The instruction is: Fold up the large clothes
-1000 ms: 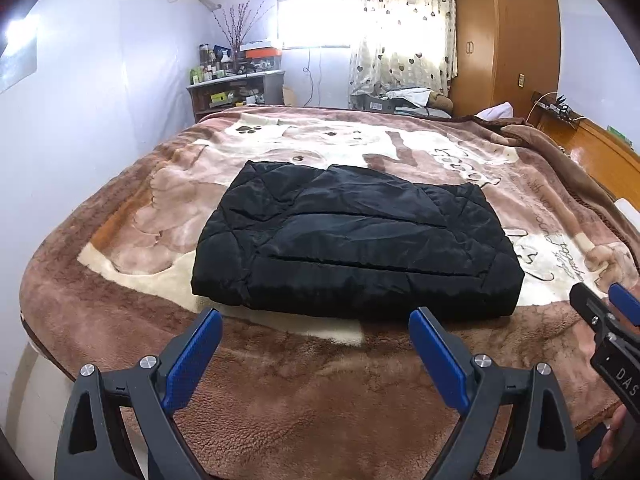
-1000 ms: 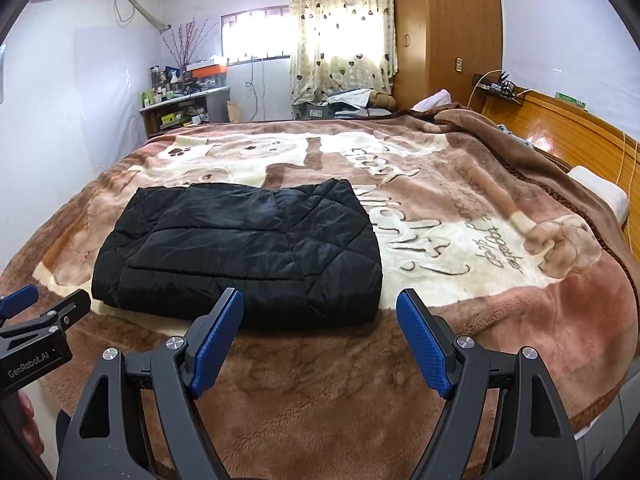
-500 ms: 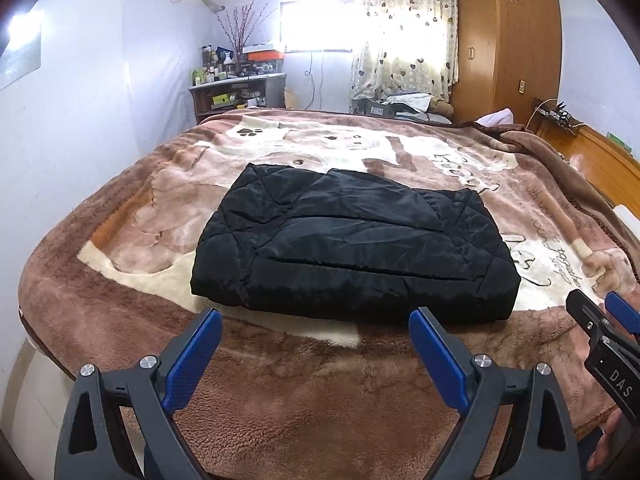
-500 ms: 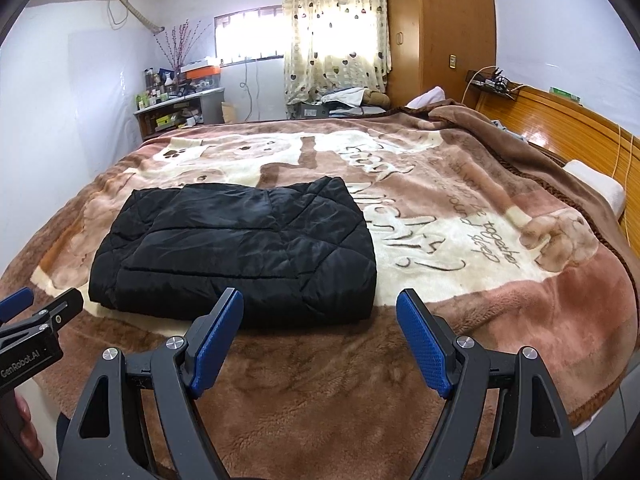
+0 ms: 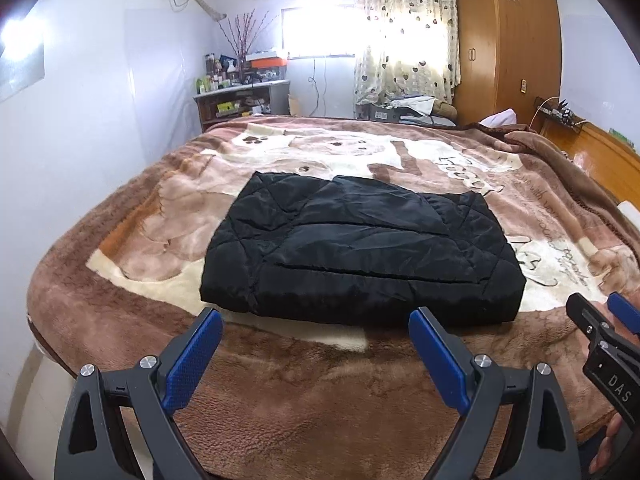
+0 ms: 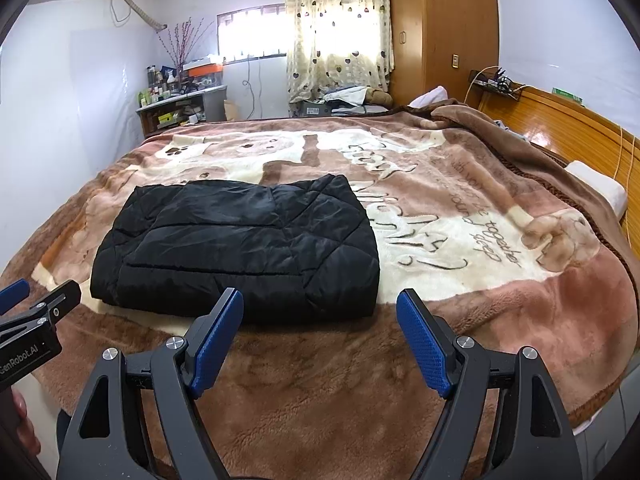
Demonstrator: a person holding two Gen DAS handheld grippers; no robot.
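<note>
Hovering: your left gripper (image 5: pixel 316 344) and right gripper (image 6: pixel 320 328) are both released, empty, near the folded black quilted jacket (image 5: pixel 360 248).

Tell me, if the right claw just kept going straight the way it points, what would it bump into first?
Probably the brown blanket: the open right claw tilts down at bare plush. The folded black jacket lies beyond and mostly left, so only its near corner might come next. Depth is hard to judge.
</note>
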